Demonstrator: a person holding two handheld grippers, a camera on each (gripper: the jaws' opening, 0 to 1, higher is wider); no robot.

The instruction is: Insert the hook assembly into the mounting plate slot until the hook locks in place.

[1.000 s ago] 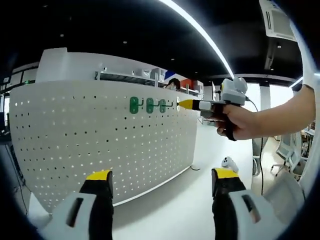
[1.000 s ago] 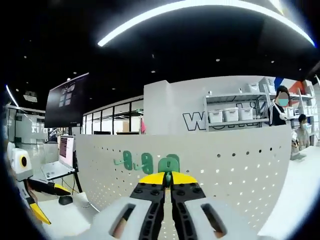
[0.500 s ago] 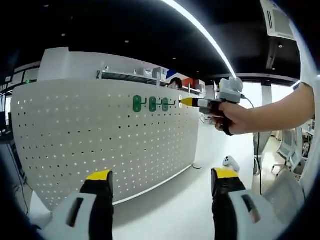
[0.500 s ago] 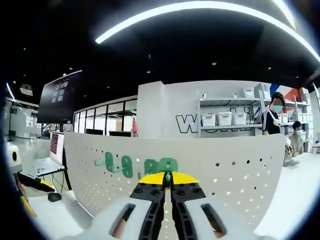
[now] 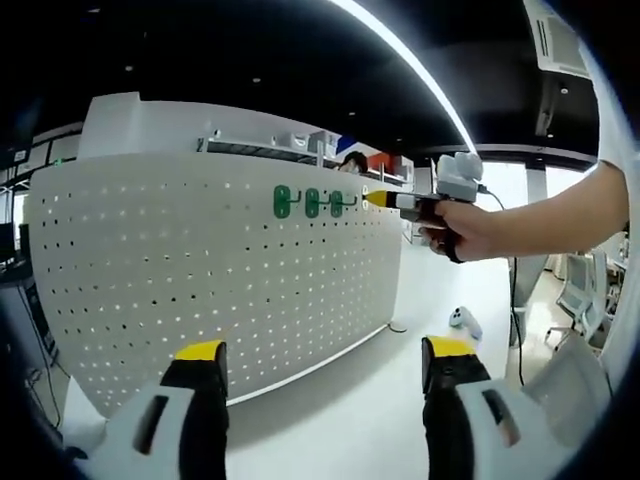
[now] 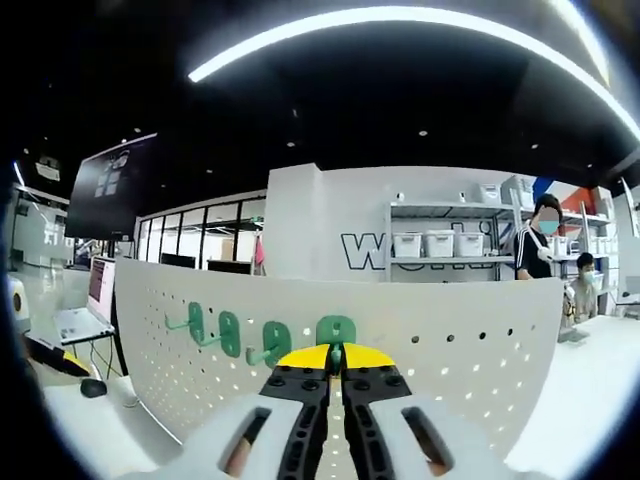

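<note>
A white pegboard (image 5: 200,260) stands upright on the table, with three green hooks (image 5: 312,203) in a row near its top. My right gripper (image 5: 372,198), held by a hand, has its yellow tip against the board just right of that row. In the right gripper view, my right gripper (image 6: 337,356) is shut on the thin stem of a green hook (image 6: 337,330) whose plate sits against the pegboard (image 6: 450,340). Three other green hooks (image 6: 230,333) hang to its left. My left gripper (image 5: 325,352) stands open and holds nothing, well in front of the board.
A person's hand and forearm (image 5: 500,222) reach in from the right. A small white device (image 5: 462,322) lies on the white table (image 5: 370,410). Behind the board are shelves with white bins (image 6: 440,243), two people (image 6: 545,235), a laptop (image 6: 85,305) and a dark screen (image 6: 120,185).
Both views have shifted a little, so the hook row sits further right in the left gripper view and spreads further left in the right gripper view. The right gripper stays shut on its hook at the board.
</note>
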